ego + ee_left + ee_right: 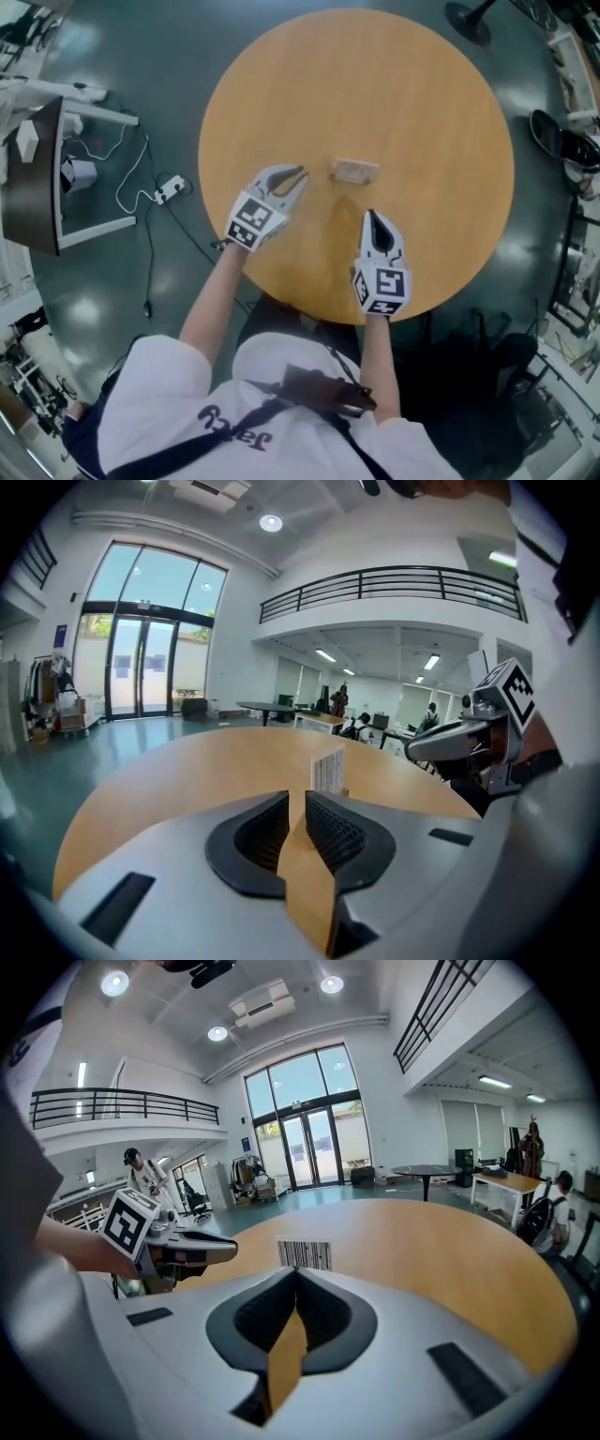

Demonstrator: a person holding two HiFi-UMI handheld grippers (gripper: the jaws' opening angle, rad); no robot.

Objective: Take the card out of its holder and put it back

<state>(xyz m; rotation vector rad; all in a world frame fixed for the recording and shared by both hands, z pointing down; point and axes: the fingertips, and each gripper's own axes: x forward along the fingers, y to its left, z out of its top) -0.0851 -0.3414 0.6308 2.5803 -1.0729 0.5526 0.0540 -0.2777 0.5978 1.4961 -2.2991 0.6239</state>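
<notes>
- Left gripper (298,175) is held low over the surface, its jaws parted by only a narrow slit with nothing between them. It is pointed at the card (328,771) from the side of the surface's left edge, near it but apart. The slight opening is judged to suit a thin card edge.
- Right gripper (372,217) is held with its jaws closed together and empty. It is aimed at the card's barcoded face from the side of the near edge, close to it but not touching.
- The card is seen standing upright in its holder (354,172) at about the middle of the round wooden surface (375,84), well clear of every edge, so that it can be reached from two sides at once.
- Neither card nor holder is touched, and the card has not yet been taken out.
- The work is judged to be at the approach. One gripper is probably meant to steady the holder while the card is lifted by the other, though which is which cannot be told.
- A light holder could be tipped or pushed along if the card is pulled at a slant.
</notes>
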